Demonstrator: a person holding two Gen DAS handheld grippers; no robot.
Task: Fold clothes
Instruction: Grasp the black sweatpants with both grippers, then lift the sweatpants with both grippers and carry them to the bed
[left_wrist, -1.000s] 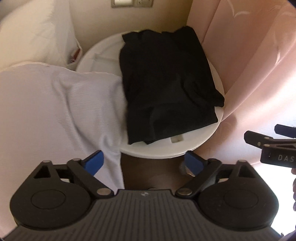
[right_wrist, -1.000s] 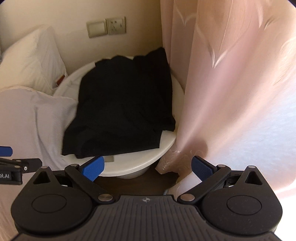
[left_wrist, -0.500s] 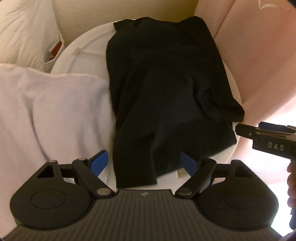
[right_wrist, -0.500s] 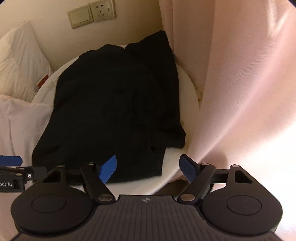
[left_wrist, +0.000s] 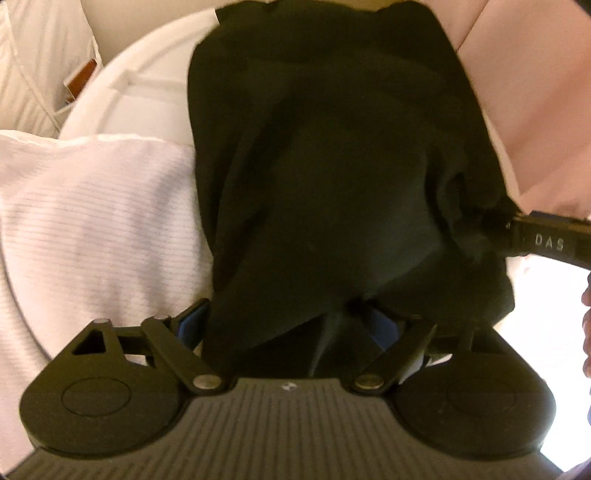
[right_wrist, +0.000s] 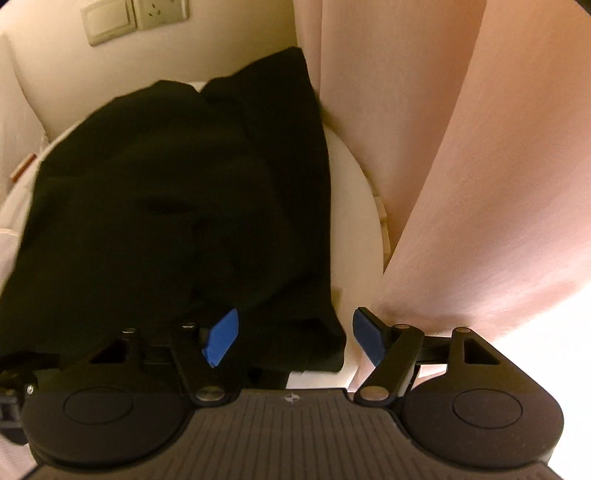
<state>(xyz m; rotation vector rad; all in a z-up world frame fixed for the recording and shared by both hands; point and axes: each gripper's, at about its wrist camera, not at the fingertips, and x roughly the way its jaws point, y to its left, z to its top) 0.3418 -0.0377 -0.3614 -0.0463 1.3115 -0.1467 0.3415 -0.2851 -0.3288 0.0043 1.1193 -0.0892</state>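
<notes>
Straddling the near hem of the black garment (left_wrist: 332, 177), your left gripper (left_wrist: 291, 325) has its blue pads spread wide, cloth draped between them but not pinched. Your right gripper (right_wrist: 291, 336) is likewise spread, its left pad over the near right corner of the same cloth and its right pad clear of it, close to the pink curtain (right_wrist: 480, 166).

The garment lies on the round white table (right_wrist: 354, 229), its long axis running from near to far, away from both grippers. It is already doubled over on itself into a rough rectangle, though lumpy, with a bunched fold toward its near right side. That fits either a fold half made or a finished fold being handled again; the views do not settle which.

What matters for you: the cloth lies straight ahead of both tools, its near edge right at the pads. Your left gripper sits on the near left part of the hem, beside the white bedding (left_wrist: 92, 221); your right one sits at the near right corner. Each is equally close to its own corner, so any lift along the long axis would go away from you, toward the wall.
</notes>
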